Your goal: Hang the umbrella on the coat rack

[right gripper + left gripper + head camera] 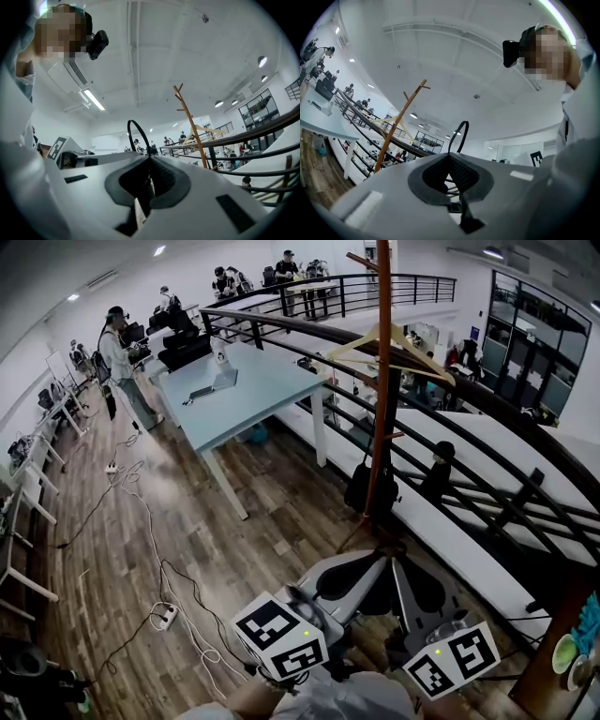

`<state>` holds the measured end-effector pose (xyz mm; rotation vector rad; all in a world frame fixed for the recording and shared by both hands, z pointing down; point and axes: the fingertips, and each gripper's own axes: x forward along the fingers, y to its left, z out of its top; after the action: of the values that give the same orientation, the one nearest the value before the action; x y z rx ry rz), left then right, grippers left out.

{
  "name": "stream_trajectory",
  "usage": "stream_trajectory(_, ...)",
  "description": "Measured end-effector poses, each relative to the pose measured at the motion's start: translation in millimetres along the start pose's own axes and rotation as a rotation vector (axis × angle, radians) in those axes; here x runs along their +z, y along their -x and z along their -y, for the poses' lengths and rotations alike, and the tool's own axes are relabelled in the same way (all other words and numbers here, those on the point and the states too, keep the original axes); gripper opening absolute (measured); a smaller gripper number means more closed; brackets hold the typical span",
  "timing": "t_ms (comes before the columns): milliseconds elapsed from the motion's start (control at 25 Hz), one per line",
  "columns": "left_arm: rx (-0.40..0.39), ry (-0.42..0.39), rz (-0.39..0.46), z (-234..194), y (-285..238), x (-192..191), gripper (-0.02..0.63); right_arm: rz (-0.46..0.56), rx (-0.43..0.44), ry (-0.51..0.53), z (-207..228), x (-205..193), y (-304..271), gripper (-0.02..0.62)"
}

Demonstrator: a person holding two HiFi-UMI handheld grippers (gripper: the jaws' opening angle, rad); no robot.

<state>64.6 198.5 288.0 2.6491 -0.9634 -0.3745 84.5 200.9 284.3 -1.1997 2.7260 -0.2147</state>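
- coat rack (382, 381): a slim brown wooden pole with angled pegs, standing upright right of centre in the head view.
- umbrella (462, 122): only its thin black strap loop shows, standing up at frame centre.

Umbrella (458, 136) mostly hidden behind the left tongs (451, 158).

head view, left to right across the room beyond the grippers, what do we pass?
Standing person → grey table → coat rack → dark-framed windows. The hanger and the railings overlap the rack, so they are left out.
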Motion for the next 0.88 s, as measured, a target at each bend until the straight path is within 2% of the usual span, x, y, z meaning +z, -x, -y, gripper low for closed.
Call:
stream_trajectory(680, 0.009, 0.013, -0.021, -26.2, -22.7, 2.5, 0.003, -0.013, -0.004, -0.017, 24.4, -1.6, -25.5, 0.0)
stream_trajectory(880, -0.008, 0.009, -0.02, -60.4, -33.8, 18.4, 0.003, -0.006, -0.016, -0.015, 35.3, 1.1, -63.2, 0.0)
